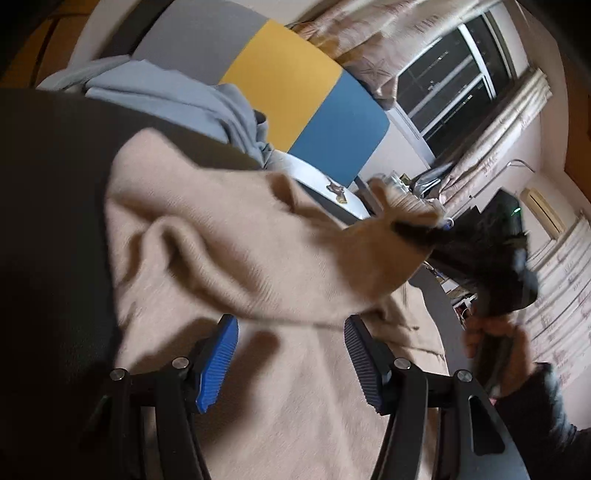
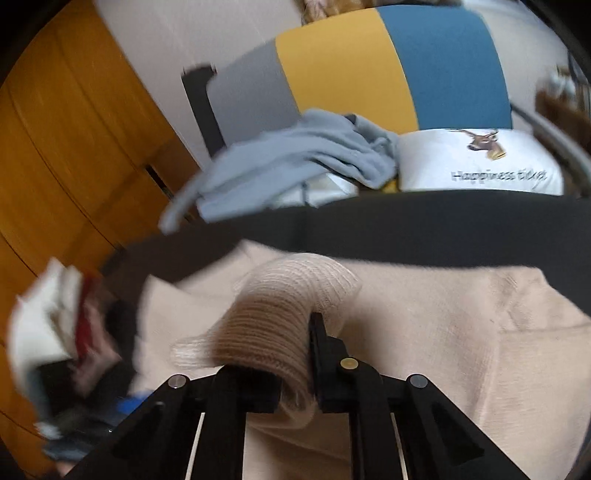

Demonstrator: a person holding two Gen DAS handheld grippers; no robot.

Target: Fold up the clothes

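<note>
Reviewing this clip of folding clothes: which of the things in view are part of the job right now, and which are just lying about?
In the job:
- beige sweater, ribbed cuff pinched in the right gripper
- left gripper, open above the sweater

Lying about:
- grey-blue garment, crumpled
- white printed pillow
- striped headboard
- curtains

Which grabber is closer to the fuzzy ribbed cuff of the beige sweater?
Right. The right gripper is clamped on the ribbed cuff; the left gripper hangs open over the sweater's body, apart from it.
</note>
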